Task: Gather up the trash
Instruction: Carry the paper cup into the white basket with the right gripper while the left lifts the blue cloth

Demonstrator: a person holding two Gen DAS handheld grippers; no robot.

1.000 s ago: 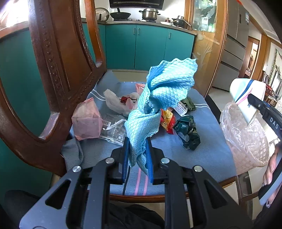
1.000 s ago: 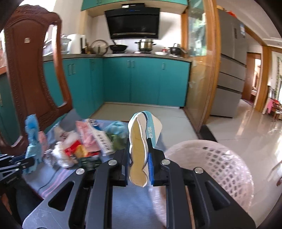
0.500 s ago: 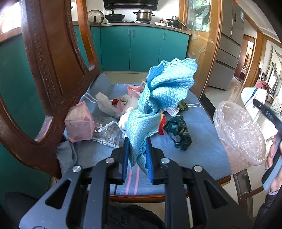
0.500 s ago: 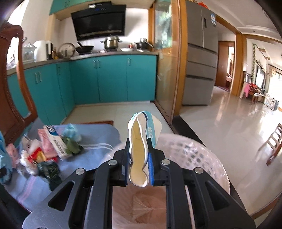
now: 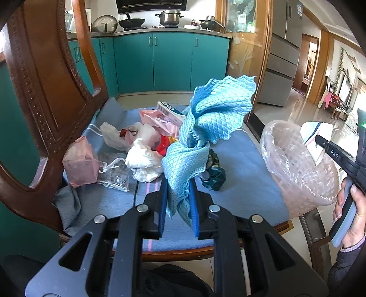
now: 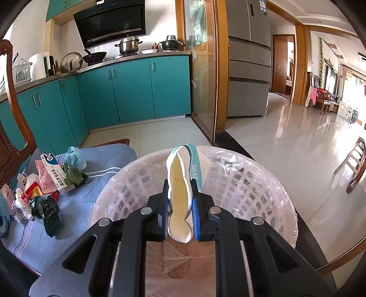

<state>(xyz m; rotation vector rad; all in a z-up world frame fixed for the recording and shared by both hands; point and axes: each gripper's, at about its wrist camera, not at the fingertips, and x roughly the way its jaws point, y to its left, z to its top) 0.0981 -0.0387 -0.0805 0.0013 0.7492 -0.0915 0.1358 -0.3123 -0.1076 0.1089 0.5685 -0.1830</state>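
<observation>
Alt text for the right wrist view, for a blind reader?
The right gripper, shut on a flattened white and teal paper cup, is over a plastic-lined basket. Left lies trash on a blue-cushioned chair; teal kitchen cabinets stand behind.

A carved dark wooden chair back [image 5: 45, 96] rises at the near left. Behind it, teal kitchen cabinets [image 6: 135, 89] run along the far wall under a grey counter. On the counter stand a steel stockpot [image 6: 129, 44], a black wok [image 6: 95, 56], a round pan lid [image 6: 71, 59] and a white kettle [image 6: 37, 65]. A black range hood [image 6: 112, 21] hangs above. To the right stands a tall grey refrigerator [image 6: 248, 57], then a glossy tiled floor [image 6: 286, 146] leading to a far room with wooden chairs [image 6: 321, 99].
</observation>
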